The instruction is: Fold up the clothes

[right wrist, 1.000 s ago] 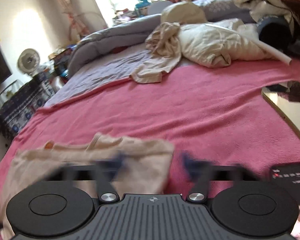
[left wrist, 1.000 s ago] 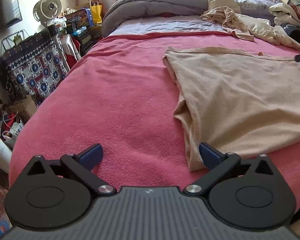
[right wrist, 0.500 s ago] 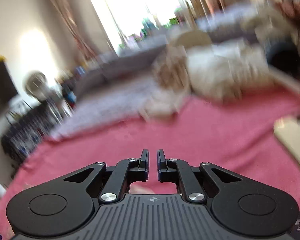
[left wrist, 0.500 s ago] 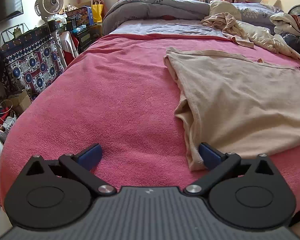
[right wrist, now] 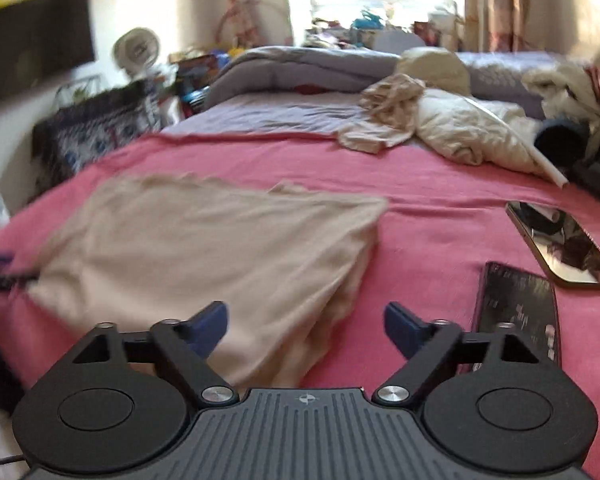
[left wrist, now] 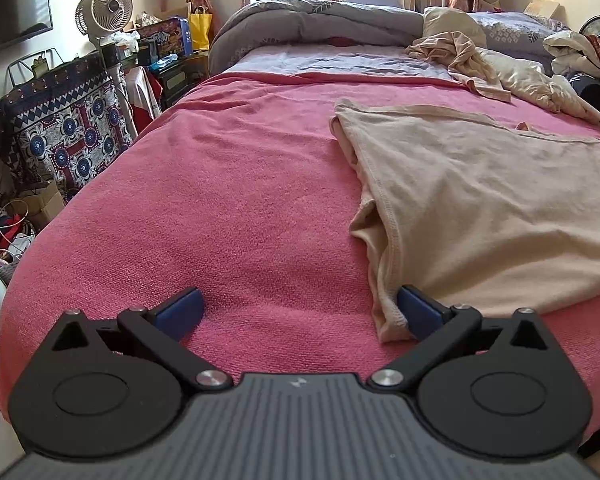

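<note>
Now both grippers, left (left wrist: pixel 299 310) and right (right wrist: pixel 306 322), hover with fingers spread, holding nothing. Each should pinch both layers at the shirt's (left wrist: pixel 480 200) near corners, beside the hem

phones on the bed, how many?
2, both on the pink cover right of the beige garment: gold phone farther back, black phone nearer, partly behind the right claw. Others may be hidden.

The left tool (left wrist: pixel 300 312) is holding level with its jaws spread wide, both blue pads (left wrist: pixel 418 312) showing and nothing sitting between them. The right tool (right wrist: pixel 306 326) is likewise gaping, its blue fingertips (right wrist: pixel 208 326) standing well apart and gripping nothing.
</note>
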{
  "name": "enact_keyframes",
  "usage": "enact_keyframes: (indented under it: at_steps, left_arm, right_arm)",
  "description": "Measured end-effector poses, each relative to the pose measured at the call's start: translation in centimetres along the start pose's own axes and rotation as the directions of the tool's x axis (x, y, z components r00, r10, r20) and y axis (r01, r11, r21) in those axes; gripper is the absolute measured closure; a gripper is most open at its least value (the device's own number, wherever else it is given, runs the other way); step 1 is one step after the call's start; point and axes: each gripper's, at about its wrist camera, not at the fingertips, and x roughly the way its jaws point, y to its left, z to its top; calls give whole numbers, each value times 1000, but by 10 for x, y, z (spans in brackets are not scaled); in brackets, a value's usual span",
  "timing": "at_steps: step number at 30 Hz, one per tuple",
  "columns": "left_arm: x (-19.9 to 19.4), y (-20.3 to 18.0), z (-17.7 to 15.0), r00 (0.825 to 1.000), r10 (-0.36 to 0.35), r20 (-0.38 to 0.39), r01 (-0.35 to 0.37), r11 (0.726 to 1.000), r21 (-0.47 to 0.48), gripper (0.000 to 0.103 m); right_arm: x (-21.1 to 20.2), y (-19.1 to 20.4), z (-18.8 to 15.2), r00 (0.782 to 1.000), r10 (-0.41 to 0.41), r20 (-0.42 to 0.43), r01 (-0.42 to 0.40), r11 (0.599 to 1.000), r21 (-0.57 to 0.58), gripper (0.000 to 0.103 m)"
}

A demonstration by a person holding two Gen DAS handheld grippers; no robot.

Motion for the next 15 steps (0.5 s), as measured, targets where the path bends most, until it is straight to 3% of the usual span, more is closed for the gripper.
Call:
enact_keyframes:
  at_steps: [2,6,10,13,15]
  left_arm:
    - [-1,1,1,1000,-1,-3,1,1000,2,0]
    - [-9,1,2,1000,1,-7,-1,999,44,0]
    - [-15,1,0,1000,3,-5,-2,998,59,0]
    - [-15,0,-1,1000,4,-2,-4,998,55,0]
    - [-14,-2,0,1000,8,-3,-8,998,57,0]
  right_arm:
    - [-13,25,-13,1000,-13,14,14,999,-49,0]
    - [-22,75,-34,996,-73,53,81,982,-173,0]
    - [0,117,-56,982,-182,56,189,893,-408,0]
    - [3,120,-63,978,-158,136,200,894,-401,0]
    - [8,108,-62,984,-139,108,164,946,-280,0]
